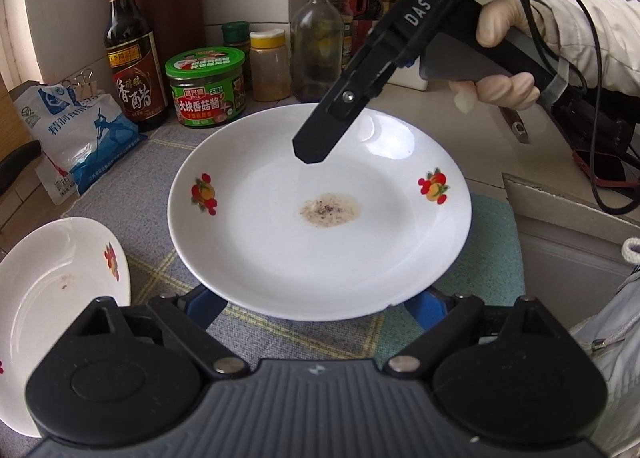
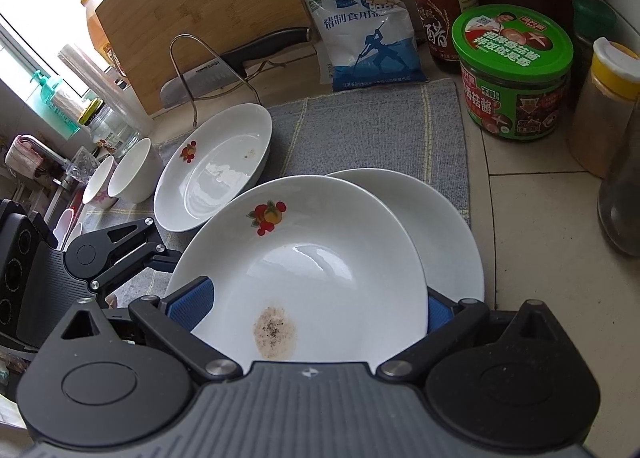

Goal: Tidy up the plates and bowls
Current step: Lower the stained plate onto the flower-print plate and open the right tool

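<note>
A white plate (image 1: 280,242) with fruit prints and a brown stain at its centre hangs over the grey mat (image 1: 128,177). My left gripper (image 1: 316,304) has its jaws wide, and both blue fingers (image 1: 206,304) run under the plate's near rim, tips hidden. The right gripper (image 1: 310,149) hovers over the far half, open and empty. In the right wrist view the stained plate (image 2: 320,258) overlaps a second plate (image 2: 448,234) beneath the right gripper (image 2: 316,294). Whether they touch is unclear. A third plate (image 2: 216,165) and two bowls (image 2: 134,173) sit further left.
A vinegar bottle (image 1: 132,57), a green-lidded jar (image 1: 206,87), spice jars and a salt bag (image 1: 76,129) line the back of the mat. A cutting board (image 2: 200,17) and a knife (image 2: 224,57) stand behind the plates. A gloved hand (image 1: 500,57) holds the right gripper.
</note>
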